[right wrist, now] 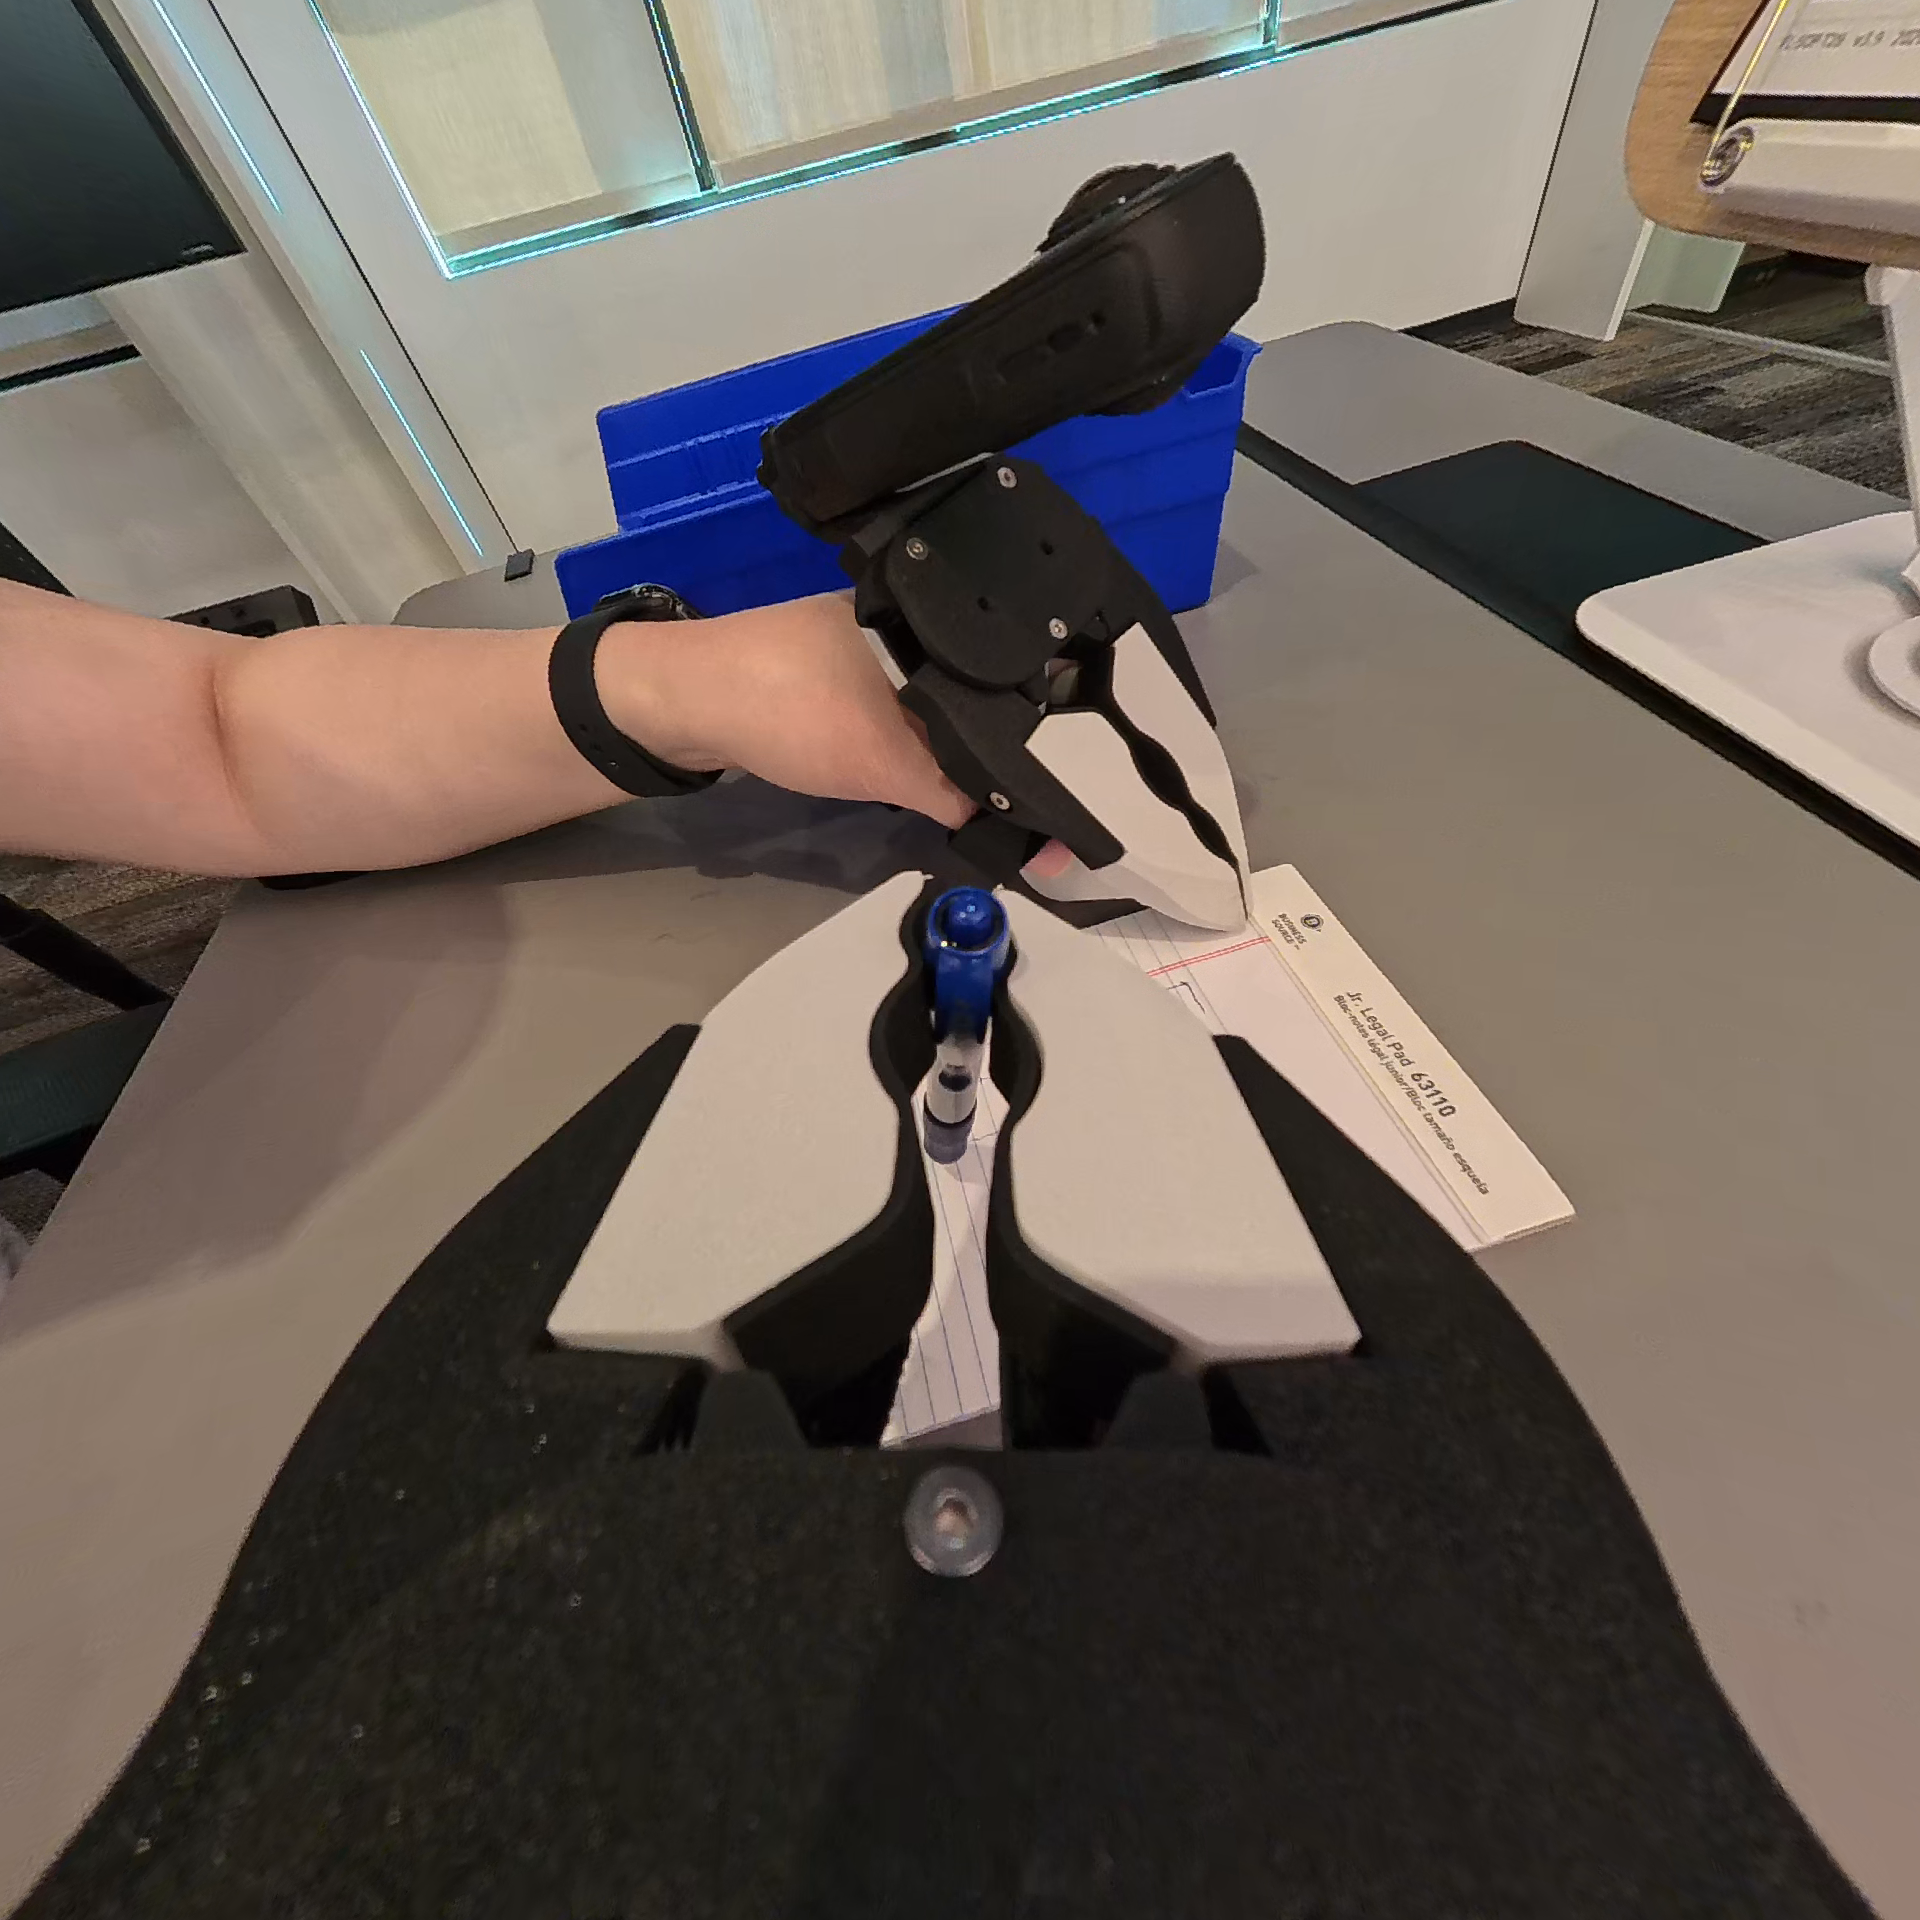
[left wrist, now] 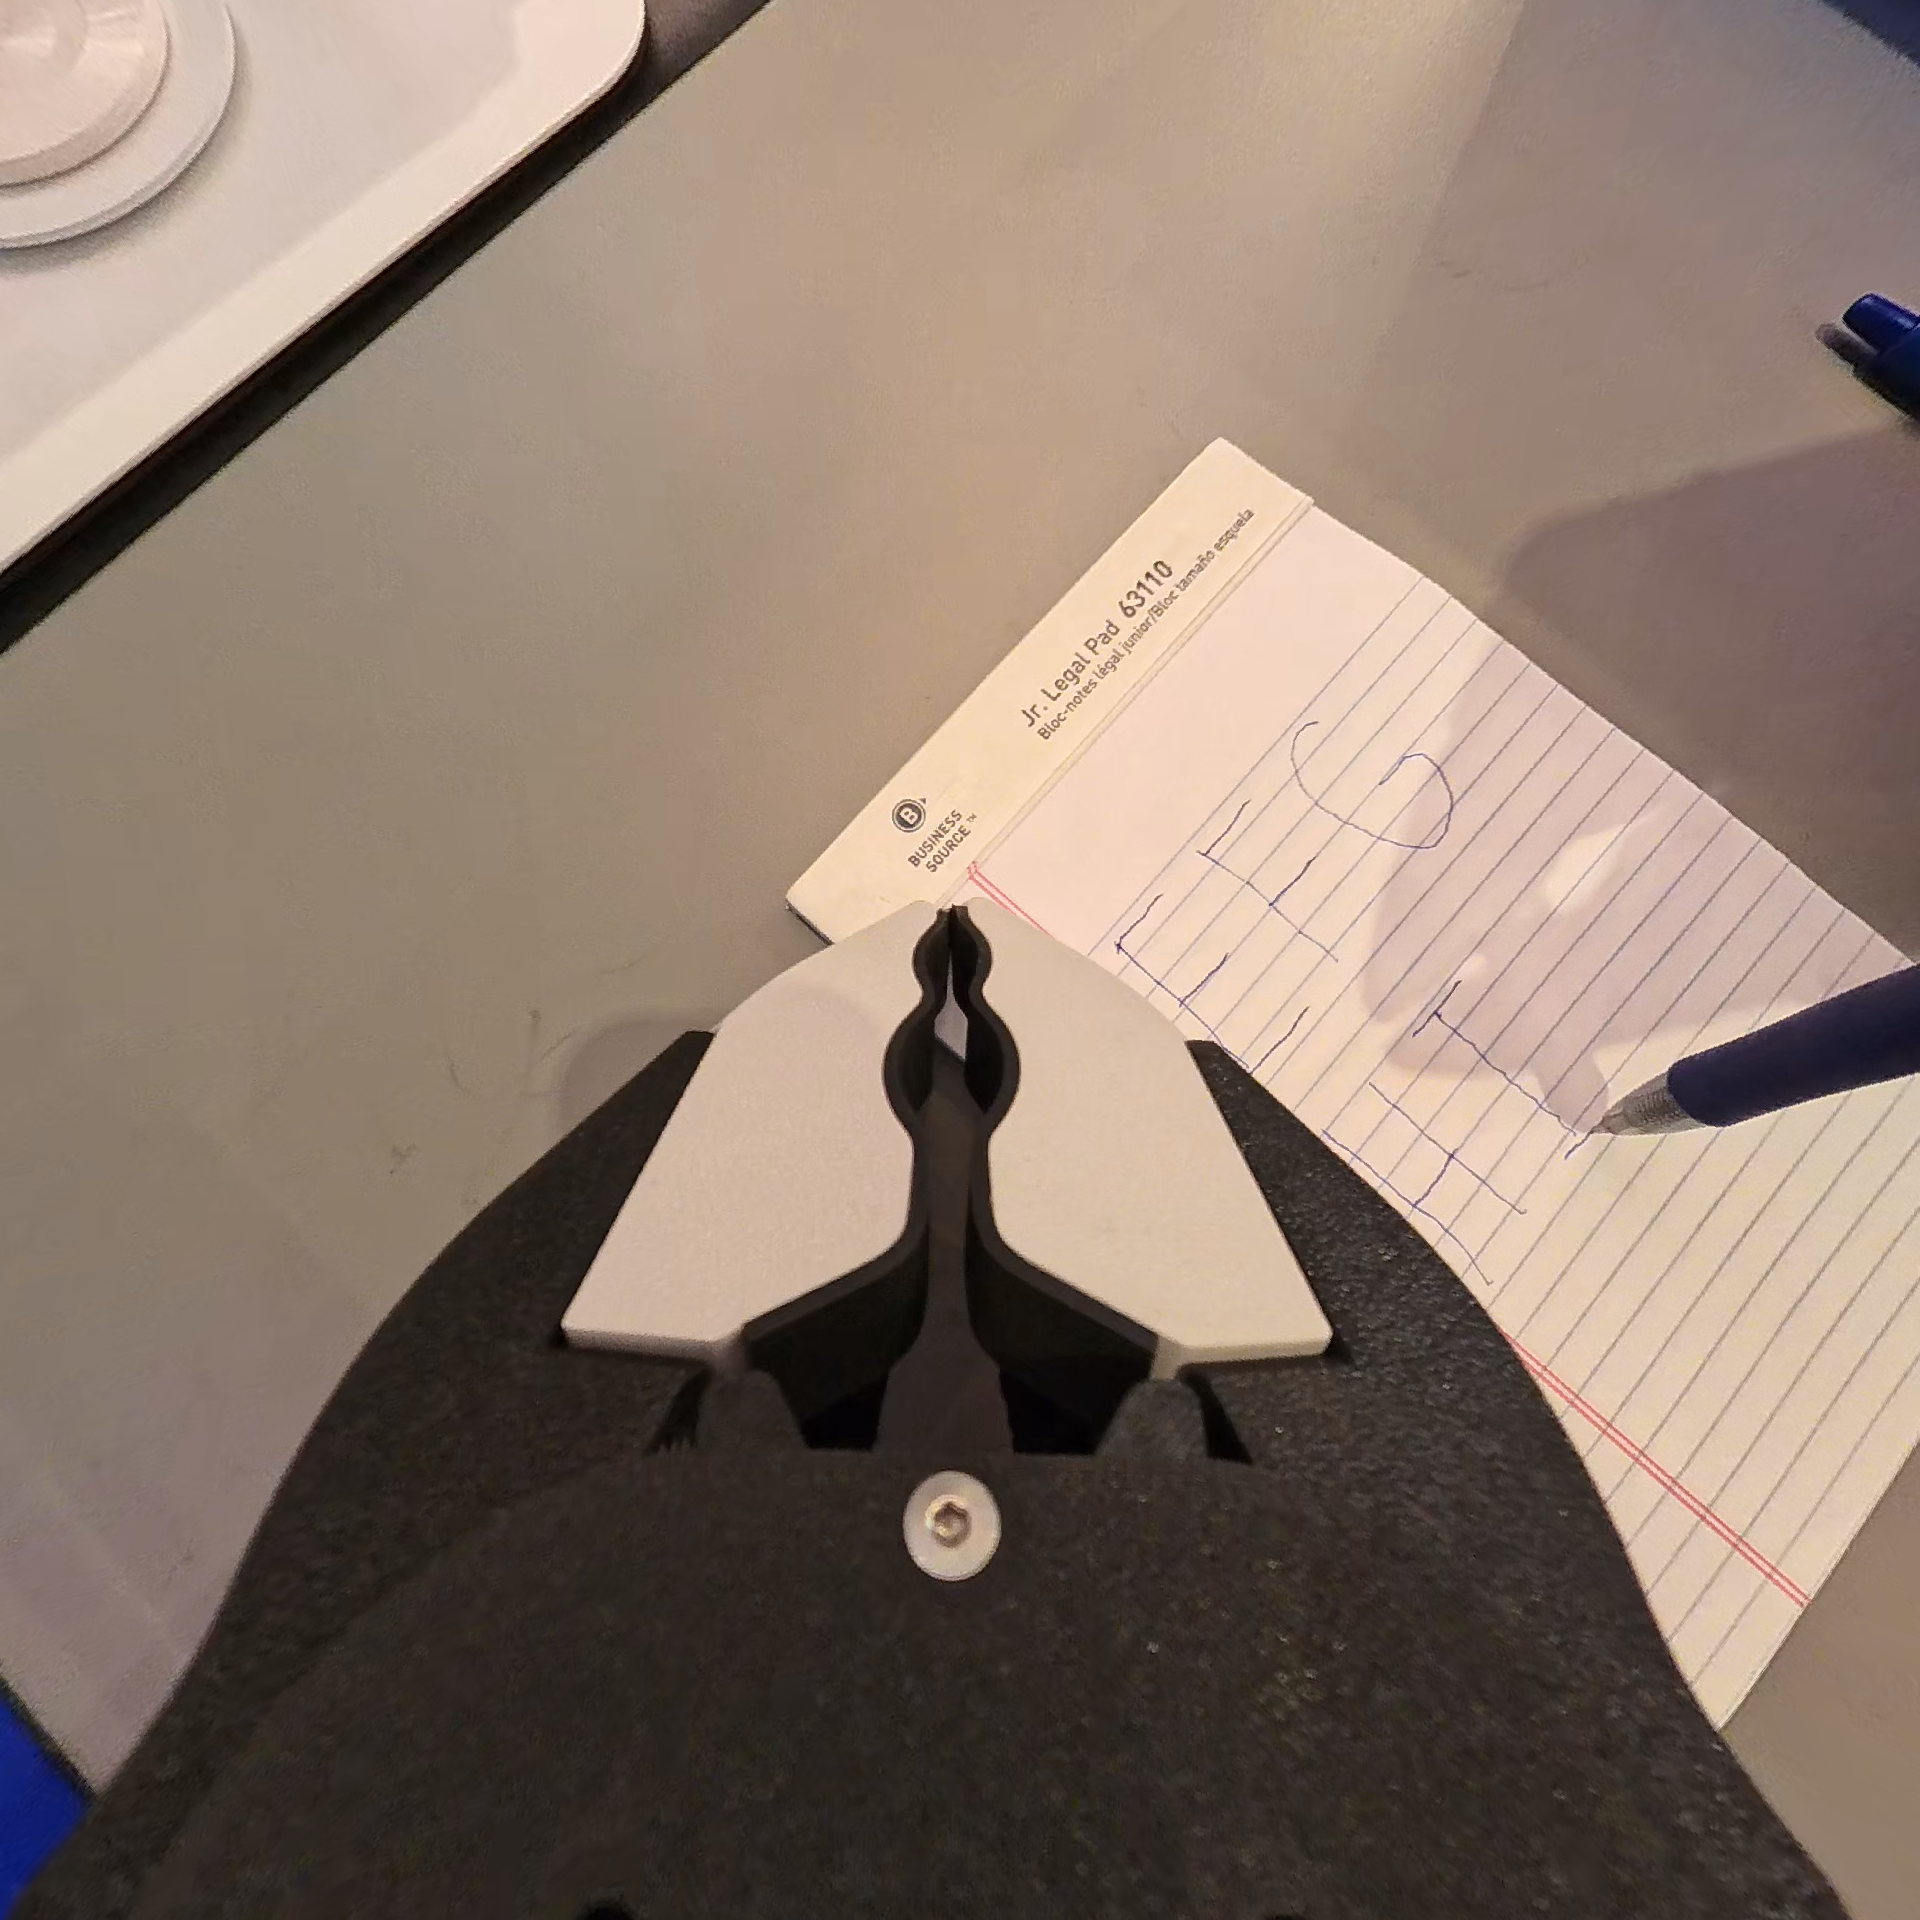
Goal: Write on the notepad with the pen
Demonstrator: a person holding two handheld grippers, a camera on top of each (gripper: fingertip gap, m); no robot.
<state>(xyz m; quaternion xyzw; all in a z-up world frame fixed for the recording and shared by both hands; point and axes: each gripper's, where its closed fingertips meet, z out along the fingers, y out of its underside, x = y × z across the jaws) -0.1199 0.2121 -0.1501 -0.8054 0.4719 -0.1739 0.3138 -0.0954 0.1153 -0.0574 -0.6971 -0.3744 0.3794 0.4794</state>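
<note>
A white lined notepad (left wrist: 1558, 1299) lies on the grey table, with blue handwriting on its page. My left gripper (left wrist: 954, 920) is shut and empty, its tips pressing down on the pad's top left corner; it also shows in the right wrist view (right wrist: 1231, 914). A blue pen (left wrist: 1766, 1060) comes in from the right with its tip touching the page at the end of a stroke. My right gripper (right wrist: 961, 925) is shut on the pen (right wrist: 961, 997), which points down at the pad (right wrist: 1392, 1081) beneath it.
A second blue pen (left wrist: 1886, 343) lies on the table beyond the pad. A white tray (left wrist: 312, 260) with a round white base stands far left. A blue bin (right wrist: 727, 488) stands behind the left gripper. A person's arm (right wrist: 364, 727) holds the left gripper. My right fingertips sit around 15 centimeters from my left ones.
</note>
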